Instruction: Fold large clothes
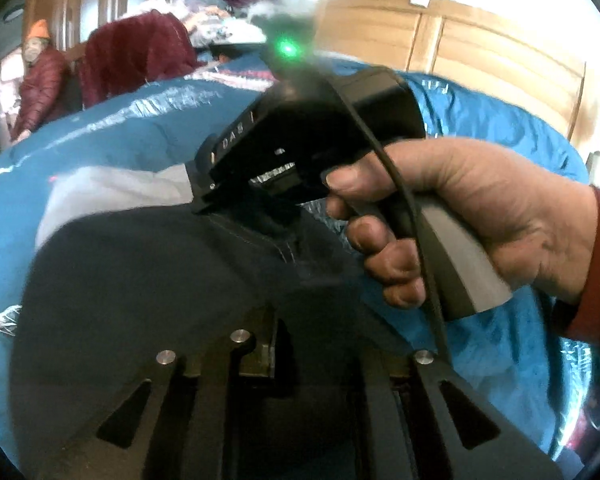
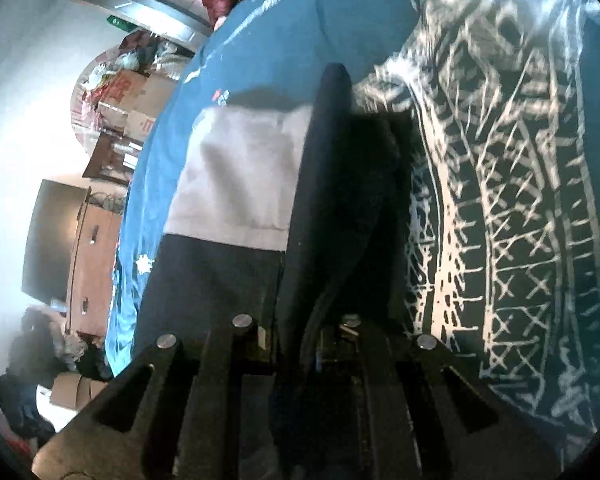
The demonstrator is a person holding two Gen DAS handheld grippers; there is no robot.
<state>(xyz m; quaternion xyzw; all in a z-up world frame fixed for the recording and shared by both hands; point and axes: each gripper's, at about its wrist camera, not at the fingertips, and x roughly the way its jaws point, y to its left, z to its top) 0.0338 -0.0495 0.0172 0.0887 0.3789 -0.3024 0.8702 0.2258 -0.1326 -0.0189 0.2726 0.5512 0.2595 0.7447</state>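
A dark navy garment [image 1: 140, 280] with a pale grey panel [image 1: 112, 192] lies on a blue bedspread [image 1: 100, 128]. In the left wrist view the navy cloth drapes over my left gripper [image 1: 316, 360] and hides its fingertips; it looks shut on the cloth. A hand [image 1: 480, 208] holds my right gripper [image 1: 204, 202], whose tip pinches the garment's stitched edge. In the right wrist view a fold of the navy garment [image 2: 340, 200] runs up between the fingers of my right gripper [image 2: 336, 264], shut on it, with the grey panel [image 2: 240, 172] to the left.
A person in a red jacket and orange hat [image 1: 40, 76] sits at the far left, beside a red coat [image 1: 136, 52] and a clothes pile [image 1: 220, 8]. Wooden cupboards [image 1: 480, 40] stand behind. White-patterned bedding under plastic [image 2: 520, 200] lies right. Cardboard boxes [image 2: 132, 96] sit beyond the bed.
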